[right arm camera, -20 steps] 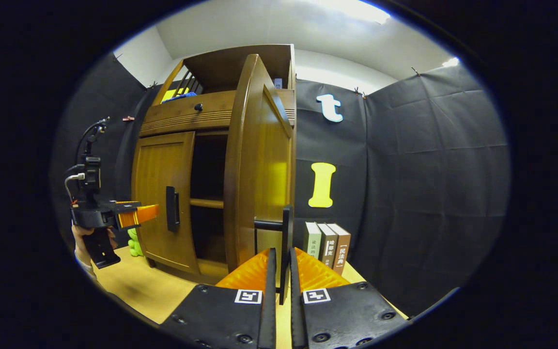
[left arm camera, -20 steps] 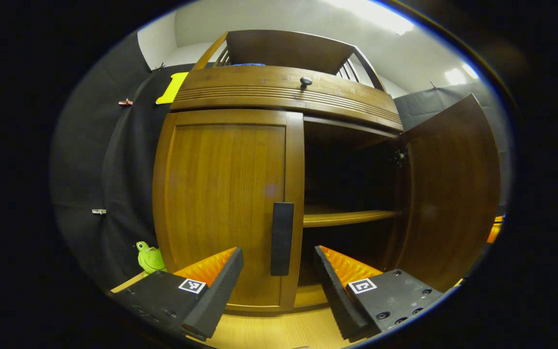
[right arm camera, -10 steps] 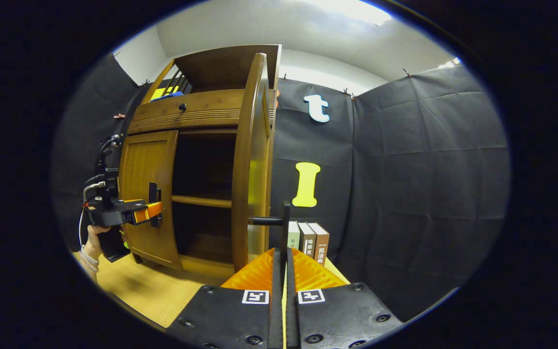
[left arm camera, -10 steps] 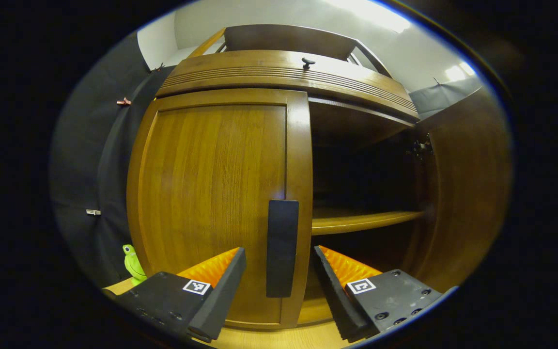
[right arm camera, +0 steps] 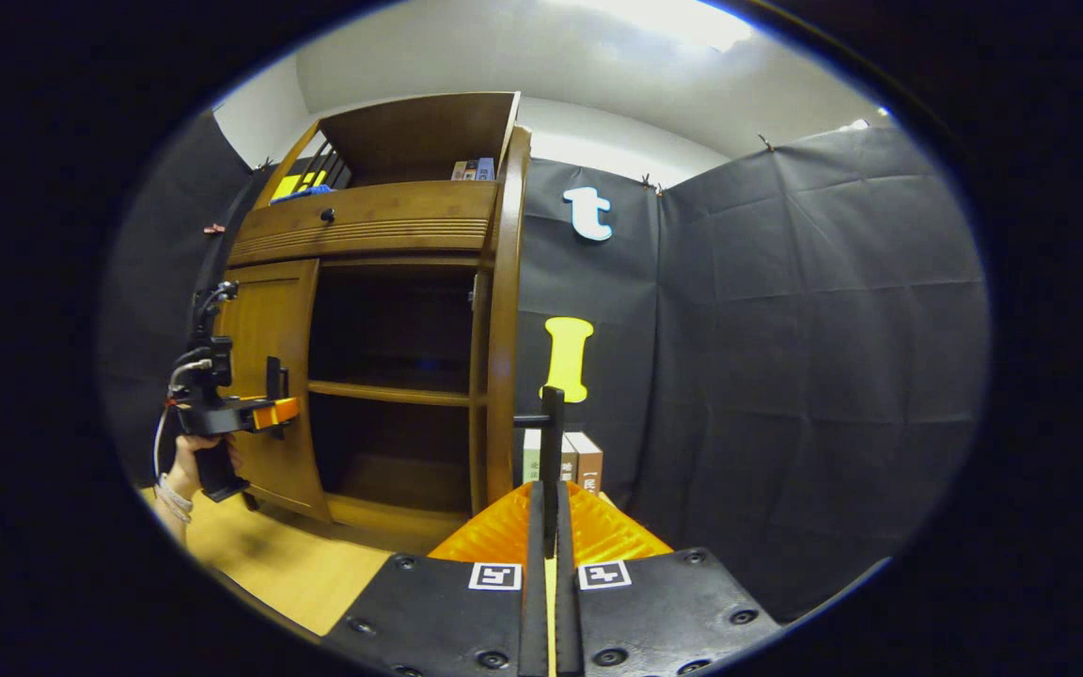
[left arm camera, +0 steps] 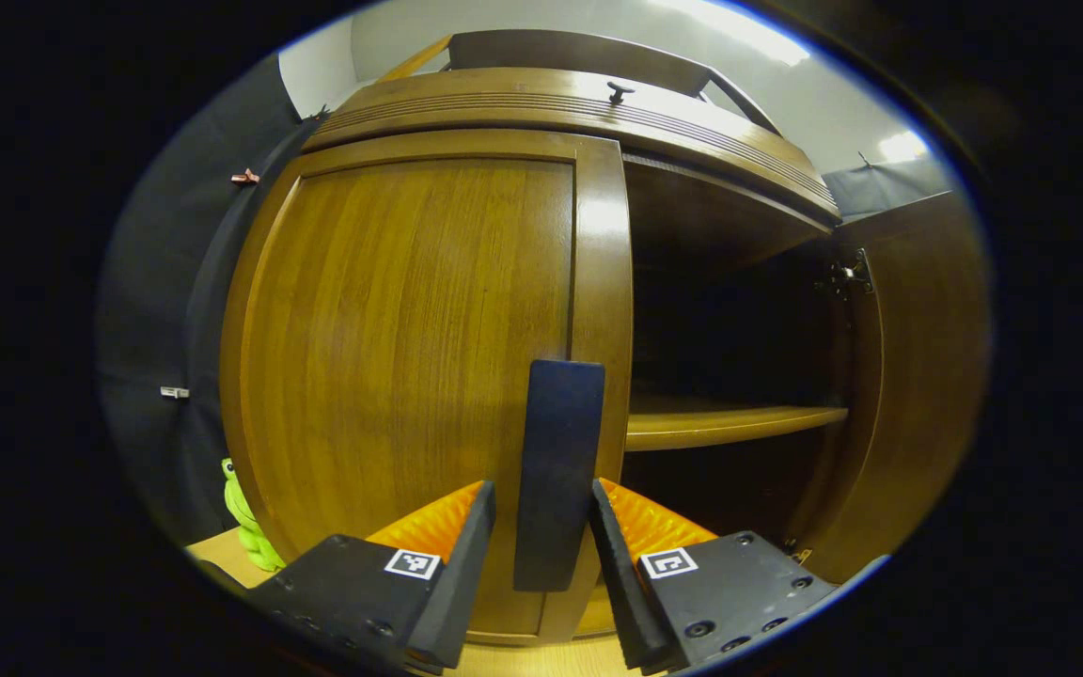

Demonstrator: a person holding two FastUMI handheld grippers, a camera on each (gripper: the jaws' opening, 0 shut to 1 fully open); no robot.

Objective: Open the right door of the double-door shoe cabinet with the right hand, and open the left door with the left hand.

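the left gripper [left arm camera: 541, 527] is spread around the flat black handle [left arm camera: 556, 475] at 6 o'clock on the shut brown wooden left door [left arm camera: 410, 357], which looks stiff and heavy, while the right gripper [right arm camera: 548, 512] pinches the open right door's thin black handle [right arm camera: 551, 423].

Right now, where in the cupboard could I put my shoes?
The shelf behind the open right door looks bare, and so does the cupboard's bottom board below it. The left side is blocked: the left door is shut, with the left claw around its handle. Books crowd the wall.
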